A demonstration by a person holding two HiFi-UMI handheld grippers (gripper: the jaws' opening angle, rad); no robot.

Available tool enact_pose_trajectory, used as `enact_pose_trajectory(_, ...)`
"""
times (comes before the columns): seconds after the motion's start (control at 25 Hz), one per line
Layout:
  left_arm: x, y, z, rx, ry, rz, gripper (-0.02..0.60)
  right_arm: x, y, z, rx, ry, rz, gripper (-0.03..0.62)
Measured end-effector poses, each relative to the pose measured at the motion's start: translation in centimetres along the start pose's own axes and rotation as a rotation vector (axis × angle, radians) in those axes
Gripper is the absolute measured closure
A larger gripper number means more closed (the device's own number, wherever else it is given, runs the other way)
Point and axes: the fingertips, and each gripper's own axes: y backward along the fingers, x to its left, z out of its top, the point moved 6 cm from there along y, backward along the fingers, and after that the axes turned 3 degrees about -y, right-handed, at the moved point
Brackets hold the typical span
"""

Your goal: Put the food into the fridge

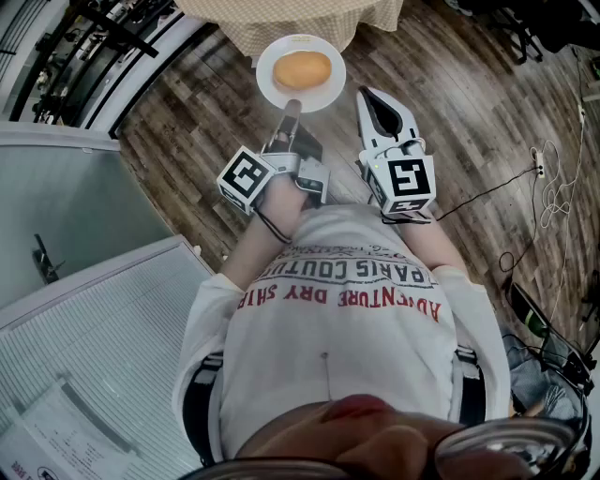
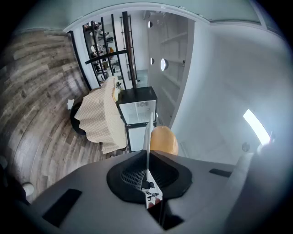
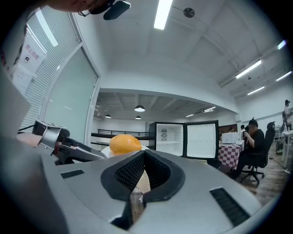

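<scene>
An orange-brown bun point(image 1: 301, 69) lies on a white plate point(image 1: 324, 94) held out over the wooden floor. My left gripper point(image 1: 291, 107) is shut on the plate's near rim. In the left gripper view the plate point(image 2: 149, 130) shows edge-on between the jaws, with the bun point(image 2: 164, 140) just right of it. My right gripper point(image 1: 383, 114) hovers beside the plate, shut and empty. Its view looks past the bun point(image 3: 124, 143) to a small black fridge point(image 3: 170, 138) with its door point(image 3: 201, 139) swung open. The left gripper view also shows the fridge point(image 2: 137, 114), standing ahead.
A table under a beige checked cloth point(image 1: 281, 23) stands just beyond the plate and next to the fridge point(image 2: 98, 116). A glass partition point(image 1: 66, 206) runs along my left. Cables point(image 1: 548, 192) lie on the floor at right. A person sits on an office chair point(image 3: 253, 148) by a red-checked table point(image 3: 231, 153).
</scene>
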Motion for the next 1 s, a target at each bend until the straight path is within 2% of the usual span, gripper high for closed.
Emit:
enact_pose_trajectory(0.32,0.8,1.0,0.7,-0.002,0.026,0.004,0.546,1.1,0.0,-0.6,0.014,-0.002,-0.005,0.572)
enact_pose_trajectory(0.52,1.6,0.5,1.1,-0.015,0.042,0.014,0.546,0.6,-0.6,-1.2,-0.001,-0.051,-0.019,0.572)
enact_pose_trajectory(0.84,2.3,-3.2,0.5,-0.052,0.049,0.04,0.546,-3.7,-3.3,-2.4,0.018,-0.081,0.002,0.572)
enact_pose_trajectory(1.0,2.5,-6.8,0.0,-0.105,0.037,0.06,0.546,-7.7,-6.2,-2.6,0.003,-0.093,0.022,0.572)
